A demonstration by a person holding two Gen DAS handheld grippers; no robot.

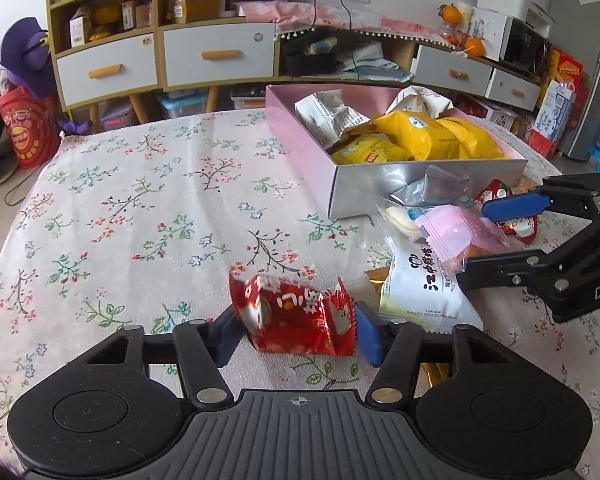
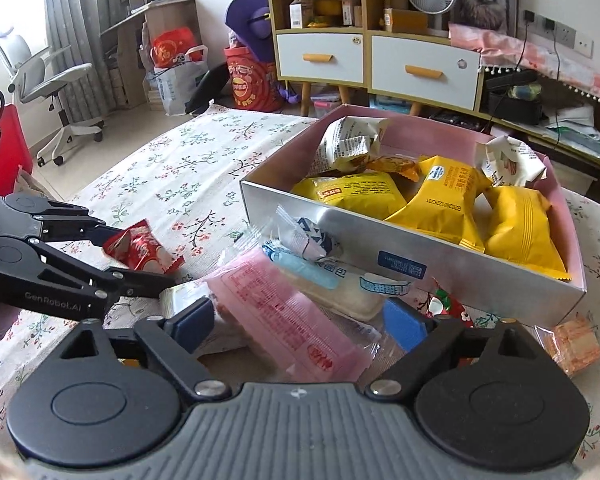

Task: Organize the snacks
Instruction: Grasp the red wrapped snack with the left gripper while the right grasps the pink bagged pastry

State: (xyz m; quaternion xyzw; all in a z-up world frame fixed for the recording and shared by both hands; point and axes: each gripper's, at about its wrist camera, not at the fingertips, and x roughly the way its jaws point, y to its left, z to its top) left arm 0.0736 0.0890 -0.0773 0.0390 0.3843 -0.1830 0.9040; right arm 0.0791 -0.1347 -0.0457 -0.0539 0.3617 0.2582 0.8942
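Tablecloth (image 1: pixel 120 200) – floral, spread under everything.
Box (image 2: pixel 340 240) – pink, part filled with yellow packets.
Pink packet (image 2: pixel 292 320) – soft, crinkly, slippery; long axis slanting away toward the box; between right gripper (image 2: pixel 300 324) pads, contact unclear.
Red packet (image 1: pixel 296 316) – light, crushable; lying crosswise, pinched at its ends by left gripper (image 1: pixel 296 332).

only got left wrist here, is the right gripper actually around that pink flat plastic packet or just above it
Observer: In the right wrist view the pink flat plastic packet lies between the right gripper's blue pads, which stand wide on either side and do not press it.
Operator: anything loose past it that i can't see
Observer: Yes, a small orange clear-wrapped snack lies on the floral tablecloth beside the near corner of the pink-lined silver cardboard box, at the right of that view.
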